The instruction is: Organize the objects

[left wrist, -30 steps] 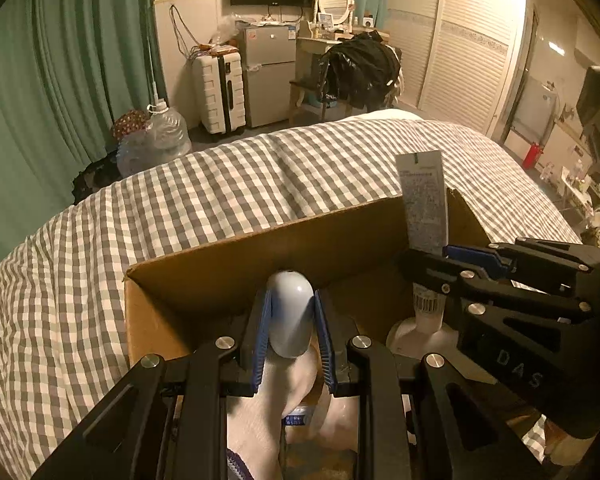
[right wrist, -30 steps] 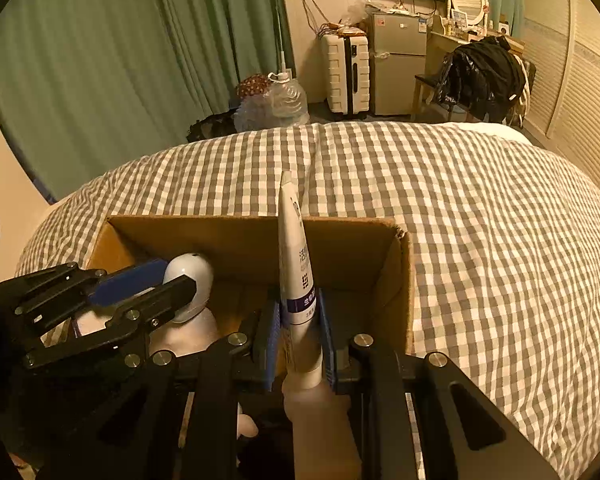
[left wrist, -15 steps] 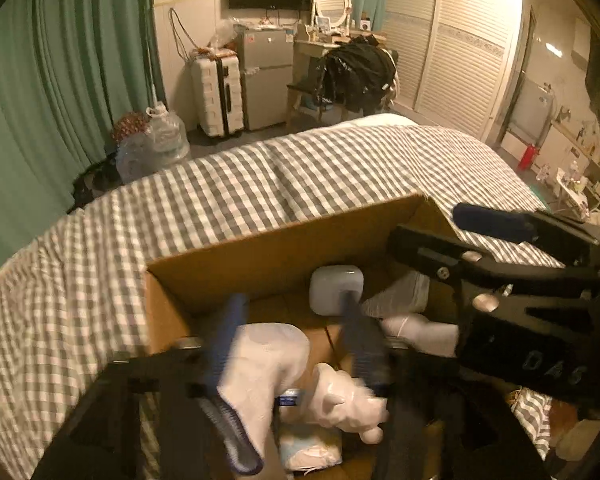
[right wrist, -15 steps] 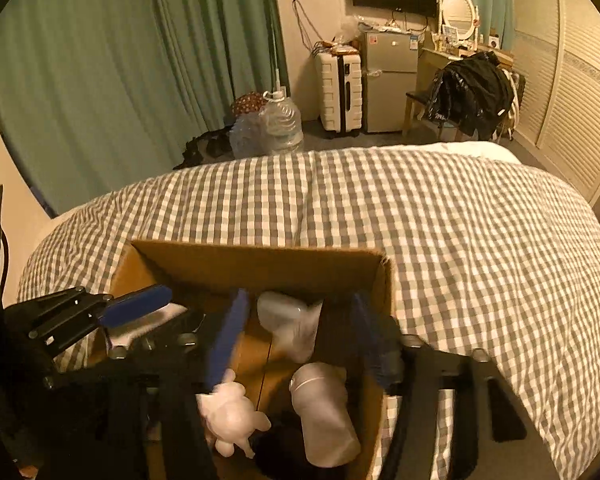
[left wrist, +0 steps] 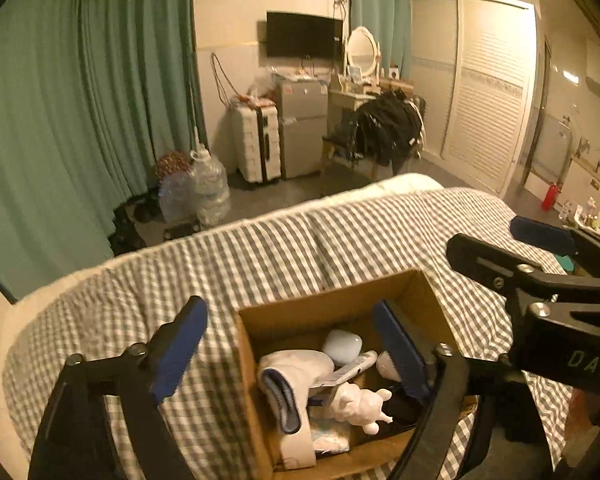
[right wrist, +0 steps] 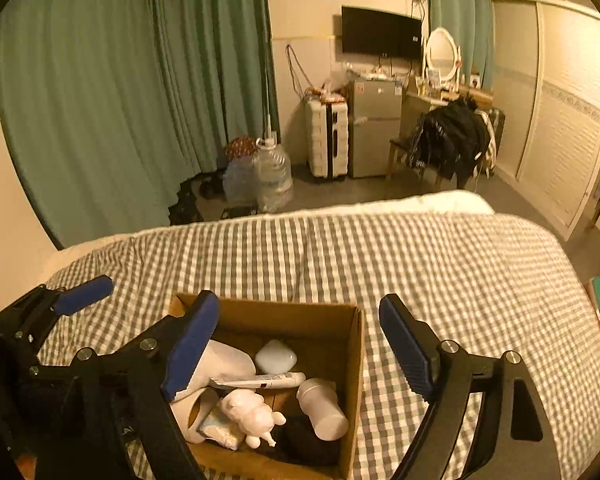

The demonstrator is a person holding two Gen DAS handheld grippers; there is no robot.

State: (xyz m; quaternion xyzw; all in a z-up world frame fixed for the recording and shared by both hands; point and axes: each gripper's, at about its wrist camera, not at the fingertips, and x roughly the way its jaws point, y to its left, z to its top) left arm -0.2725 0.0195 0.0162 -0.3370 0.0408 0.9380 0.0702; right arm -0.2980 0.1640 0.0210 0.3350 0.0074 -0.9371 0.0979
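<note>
An open cardboard box sits on the checked bed. In it lie a pale rounded case, a white tube, a white bottle, a white animal figure and a white slipper. My left gripper is open and empty above the box. My right gripper is open and empty above it too, and shows at the right of the left wrist view.
The grey-and-white checked bedspread spreads around the box. Beyond the bed are green curtains, water jugs, a white suitcase, a small fridge and a chair with dark clothes.
Both grippers opened, letting the rounded case and the tube drop into the box, then rose and drew back.
</note>
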